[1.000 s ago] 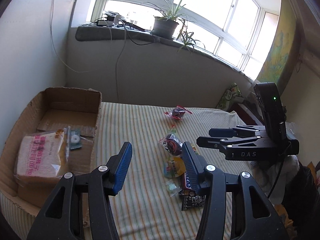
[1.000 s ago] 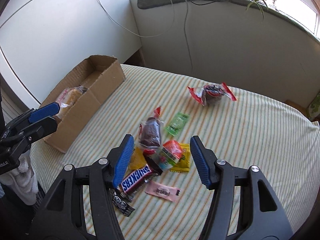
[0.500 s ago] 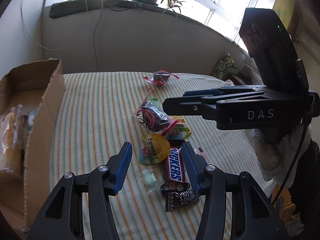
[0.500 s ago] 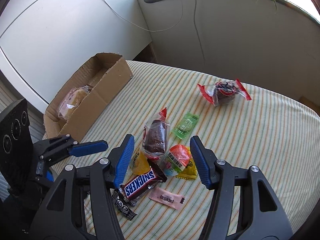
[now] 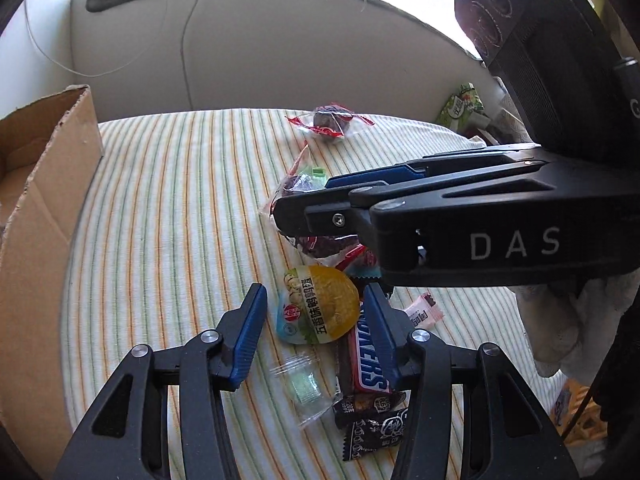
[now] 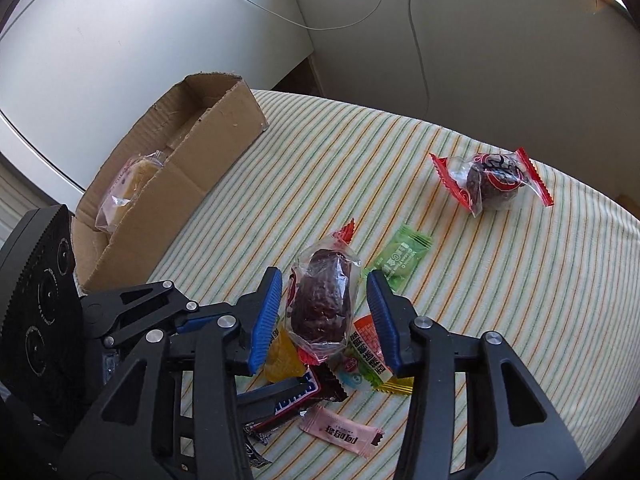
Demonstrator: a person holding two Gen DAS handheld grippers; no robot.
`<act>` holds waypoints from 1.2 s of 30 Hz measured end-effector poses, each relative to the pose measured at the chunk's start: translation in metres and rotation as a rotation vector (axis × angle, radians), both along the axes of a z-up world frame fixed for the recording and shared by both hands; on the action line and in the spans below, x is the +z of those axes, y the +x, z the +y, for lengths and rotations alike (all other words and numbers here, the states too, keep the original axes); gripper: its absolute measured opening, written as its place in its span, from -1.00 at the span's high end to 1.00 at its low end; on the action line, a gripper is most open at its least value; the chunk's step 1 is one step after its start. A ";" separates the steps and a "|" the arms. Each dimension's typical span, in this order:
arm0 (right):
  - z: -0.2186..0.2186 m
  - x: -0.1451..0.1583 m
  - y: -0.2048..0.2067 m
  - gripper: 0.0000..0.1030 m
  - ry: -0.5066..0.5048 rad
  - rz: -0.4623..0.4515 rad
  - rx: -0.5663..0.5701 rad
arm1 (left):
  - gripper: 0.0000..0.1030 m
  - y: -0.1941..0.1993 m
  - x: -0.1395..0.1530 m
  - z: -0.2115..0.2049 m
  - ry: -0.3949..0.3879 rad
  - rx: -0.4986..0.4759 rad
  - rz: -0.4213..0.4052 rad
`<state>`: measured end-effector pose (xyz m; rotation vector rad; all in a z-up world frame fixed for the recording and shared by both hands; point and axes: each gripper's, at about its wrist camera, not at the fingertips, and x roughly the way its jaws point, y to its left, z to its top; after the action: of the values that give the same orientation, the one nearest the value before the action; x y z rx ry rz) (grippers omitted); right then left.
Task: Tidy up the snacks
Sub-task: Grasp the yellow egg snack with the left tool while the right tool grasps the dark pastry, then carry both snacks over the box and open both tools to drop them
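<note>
Snacks lie in a pile on the striped cloth (image 5: 160, 220). My right gripper (image 6: 324, 312) points down with a clear packet of dark cake (image 6: 322, 304) between its blue pads. Its jaws are closing, and thin gaps still show on both sides of the packet. My left gripper (image 5: 316, 320) is open around a round yellow packet (image 5: 320, 308), its right pad at the packet's edge. The right gripper (image 5: 308, 198) crosses above the pile in the left wrist view. A Snickers bar (image 5: 370, 360) lies beside the yellow packet.
An open cardboard box (image 6: 180, 200) at the left holds a bread packet (image 6: 128, 184). A second dark cake packet (image 6: 492, 178) lies apart at the far side. A green candy (image 6: 402, 258), a pink packet (image 6: 340, 430), a small clear packet (image 5: 304, 384) and black packets (image 5: 372, 424) lie round the pile.
Both grippers have come down and closer to the pile. The right jaws have narrowed around the dark cake packet. The left gripper now straddles the yellow packet.
</note>
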<state>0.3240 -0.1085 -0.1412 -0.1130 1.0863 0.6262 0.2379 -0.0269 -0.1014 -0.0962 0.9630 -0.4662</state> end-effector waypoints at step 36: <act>-0.007 0.048 -0.014 0.42 0.041 -0.127 -0.041 | 0.43 -0.022 0.052 0.039 -0.047 0.065 -0.142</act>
<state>0.3097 -0.1157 -0.0934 -0.0937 0.9505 0.5963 0.2160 0.0117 -0.0495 -0.1352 0.8079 -0.4299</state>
